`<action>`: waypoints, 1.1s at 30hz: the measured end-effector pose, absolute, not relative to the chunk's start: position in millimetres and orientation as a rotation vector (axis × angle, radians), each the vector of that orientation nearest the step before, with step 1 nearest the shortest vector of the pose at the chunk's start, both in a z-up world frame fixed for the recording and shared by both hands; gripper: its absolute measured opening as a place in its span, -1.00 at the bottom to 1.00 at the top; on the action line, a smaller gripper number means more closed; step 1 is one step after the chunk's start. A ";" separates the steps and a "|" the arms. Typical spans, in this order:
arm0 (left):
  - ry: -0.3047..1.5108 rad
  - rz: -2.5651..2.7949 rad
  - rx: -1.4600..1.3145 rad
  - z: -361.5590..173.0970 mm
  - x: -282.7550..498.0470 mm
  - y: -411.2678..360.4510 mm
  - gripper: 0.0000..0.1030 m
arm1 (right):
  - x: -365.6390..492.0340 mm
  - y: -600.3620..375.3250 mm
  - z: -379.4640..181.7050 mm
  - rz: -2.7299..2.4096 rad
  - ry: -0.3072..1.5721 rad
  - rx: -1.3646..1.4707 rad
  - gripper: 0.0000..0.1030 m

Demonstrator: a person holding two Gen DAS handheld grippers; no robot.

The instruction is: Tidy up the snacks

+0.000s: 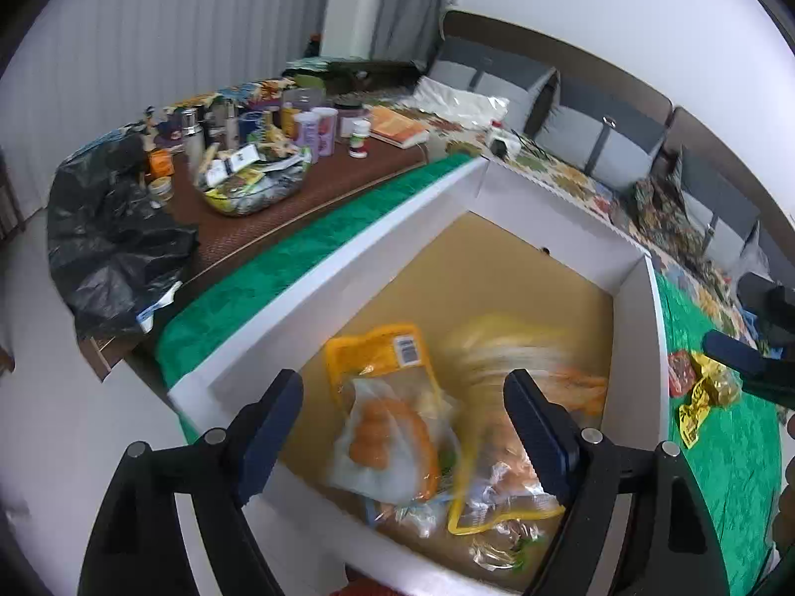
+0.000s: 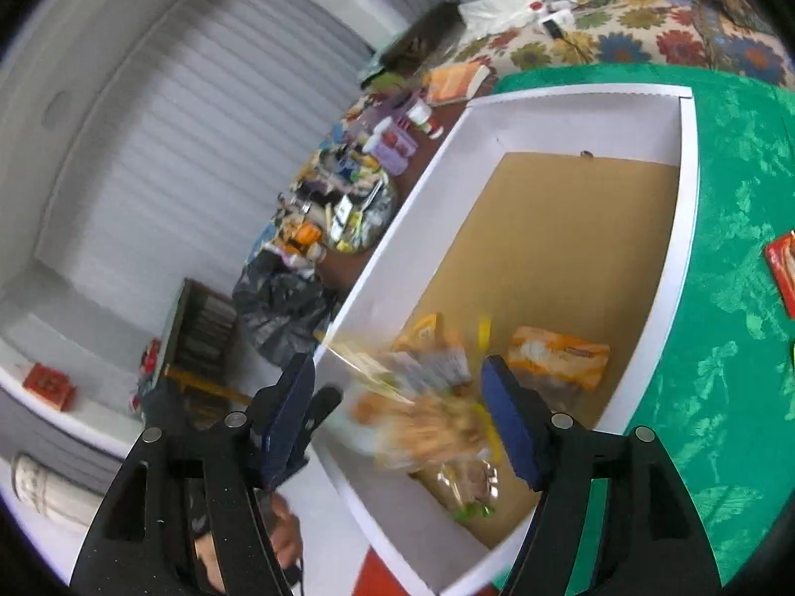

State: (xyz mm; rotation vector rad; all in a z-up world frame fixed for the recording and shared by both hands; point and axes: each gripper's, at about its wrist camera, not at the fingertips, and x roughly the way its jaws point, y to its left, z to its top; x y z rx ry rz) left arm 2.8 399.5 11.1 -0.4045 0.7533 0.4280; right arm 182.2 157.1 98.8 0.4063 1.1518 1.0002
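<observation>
A: Where are the snacks?

B: Most lie in the white box [image 1: 521,188], at its near end on the brown cardboard floor. In the left wrist view a yellow-topped packet [image 1: 382,397] with orange pieces lies flat there, and beside it a yellow bag [image 1: 502,347] is too blurred to read. The right wrist view shows an orange packet [image 2: 559,355] lying a little further in, toward the right wall.

A: Any outside the box?

B: Yes. A crumpled yellow wrapper [image 1: 703,397] and a red packet [image 1: 679,372] lie on the green cloth [image 1: 298,243], just to the right of the box.

A: And the tongs?

B: The left tongs [image 1: 402,427] stand apart over the near end of the box, pads clear of the packets below. The right tongs [image 2: 397,412] are apart too; a blurred bag [image 2: 437,422] shows between the fingers, but neither pad presses on it.

A: Is the blurred bag resting or in the air?

B: I cannot tell.

A: What surrounds the box?

B: The cloth lies under it. To the left, a brown tabletop [image 1: 308,193] holds jars, bottles, a bowl of clutter [image 1: 253,184] and a black plastic bag [image 1: 114,238].
</observation>
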 end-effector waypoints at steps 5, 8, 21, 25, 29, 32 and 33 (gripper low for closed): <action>0.720 0.359 -0.409 16.8 -9.7 368.4 0.61 | 178.4 115.1 87.1 0.902 1.043 0.270 0.43; 0.707 0.209 -0.421 24.3 -1.4 319.2 0.68 | 168.7 69.8 48.3 0.688 1.001 0.005 0.43; 0.944 -0.181 -0.155 -55.3 92.2 58.8 0.99 | 141.1 -222.7 -51.9 -0.031 0.986 -0.073 0.43; 0.960 -0.118 -0.084 -87.9 117.3 29.8 0.99 | 145.4 -244.7 -59.1 -0.060 0.956 -0.040 0.48; 0.957 -0.087 -0.027 -106.0 137.8 21.2 0.99 | 146.4 -251.4 -59.5 -0.055 0.964 -0.003 0.51; 0.965 -0.074 -0.007 -117.8 143.5 19.9 0.98 | 142.9 -262.0 -61.9 -0.055 0.975 0.050 0.62; 0.949 -0.064 0.011 -117.7 141.9 18.1 0.98 | 142.8 -261.5 -61.4 -0.058 0.975 0.044 0.62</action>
